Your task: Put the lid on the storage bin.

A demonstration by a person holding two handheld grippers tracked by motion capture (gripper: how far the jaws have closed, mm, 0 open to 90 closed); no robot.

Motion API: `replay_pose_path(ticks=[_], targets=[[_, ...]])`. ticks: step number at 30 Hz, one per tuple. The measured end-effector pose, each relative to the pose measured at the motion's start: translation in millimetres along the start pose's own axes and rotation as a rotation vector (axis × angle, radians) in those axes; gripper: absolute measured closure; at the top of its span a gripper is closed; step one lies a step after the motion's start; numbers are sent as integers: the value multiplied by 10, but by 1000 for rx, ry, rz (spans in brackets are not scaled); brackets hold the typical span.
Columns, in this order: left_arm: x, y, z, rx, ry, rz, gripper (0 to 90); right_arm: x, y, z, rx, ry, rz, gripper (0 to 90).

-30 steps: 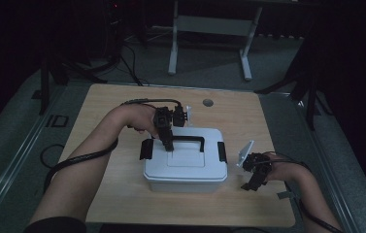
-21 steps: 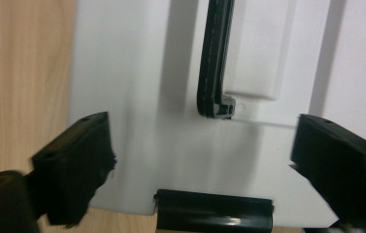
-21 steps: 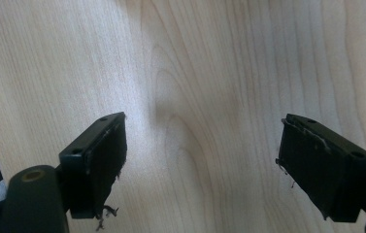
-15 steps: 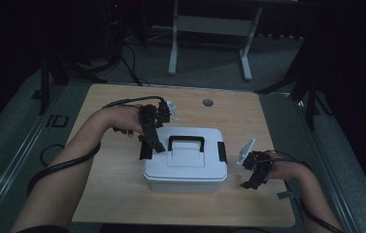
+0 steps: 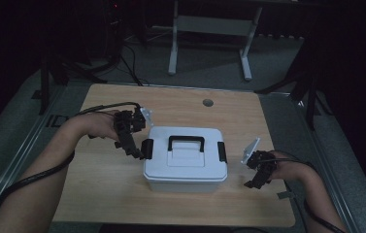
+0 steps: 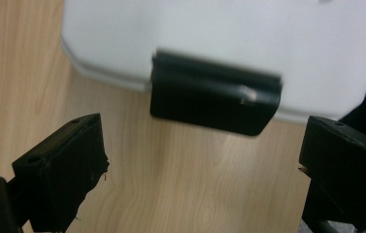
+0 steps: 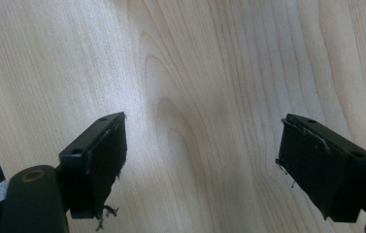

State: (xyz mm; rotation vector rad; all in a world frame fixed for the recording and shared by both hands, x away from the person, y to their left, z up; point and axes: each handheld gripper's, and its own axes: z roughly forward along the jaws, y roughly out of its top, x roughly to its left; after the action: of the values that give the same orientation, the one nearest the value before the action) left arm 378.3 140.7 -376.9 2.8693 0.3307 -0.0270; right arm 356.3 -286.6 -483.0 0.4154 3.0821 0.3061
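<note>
High view: white lidded box (image 5: 185, 160) sits mid-table (image 5: 122, 194), black carry handle (image 5: 186, 141) on the lid, black latch on each short side. Left gripper (image 5: 134, 148) is just beside the box's left-side latch (image 5: 147, 148), tips pointing down at it, not touching as far as I can tell. Right gripper (image 5: 257, 178) hangs off the box's right side, near but clear of the right latch (image 5: 222, 151), over bare wood

Left gripper view: jaws spread wide, having just opened, nothing between them. The latch (image 6: 214, 97) sits ahead of the jaws and centred in the gap, box wall (image 6: 219, 43) behind it. Latch looks closed, flat against the wall; slightly blurred so can't tell if it's fully seated

Right gripper view: jaws also wide apart and empty, just the wooden top (image 7: 195, 97) beyond them. No box in frame

Risks, my read:
- box is unrestrained. Right gripper isn't bracing it, so prying the left latch could slide or tip the whole box toward its right side
- pads may slip off the smooth latch edge if they grab too shallow, snapping it back shut
- jaw tip could wedge between latch and table, lifting the box corner
- one latch freed alone may leave the lid skewed
</note>
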Motion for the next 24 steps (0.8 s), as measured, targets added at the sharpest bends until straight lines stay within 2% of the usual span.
replay_pose_path(ticks=[1,3,5,7,11,16,21,24], targets=[[-2,-31,10,-4,-5,-4,24,-2,-5,-3,0,-1,4,174],[5,-89,22,-2,13,-13,24,-5,-14,-6,1,-5,2,174],[24,-154,30,-13,2,-38,24,-9,-21,-2,2,-6,6,174],[26,-217,30,-18,-1,-42,24,-8,-30,3,4,-5,7,174],[24,-351,36,-7,0,-61,24,-7,-53,10,4,-2,12,174],[33,-527,96,11,-19,-114,24,-13,-87,10,0,-4,22,174],[41,-693,193,23,-9,-131,24,-12,-100,2,-2,-6,26,174],[37,-776,261,18,-18,-123,24,-14,-109,-5,-7,-7,29,175]])
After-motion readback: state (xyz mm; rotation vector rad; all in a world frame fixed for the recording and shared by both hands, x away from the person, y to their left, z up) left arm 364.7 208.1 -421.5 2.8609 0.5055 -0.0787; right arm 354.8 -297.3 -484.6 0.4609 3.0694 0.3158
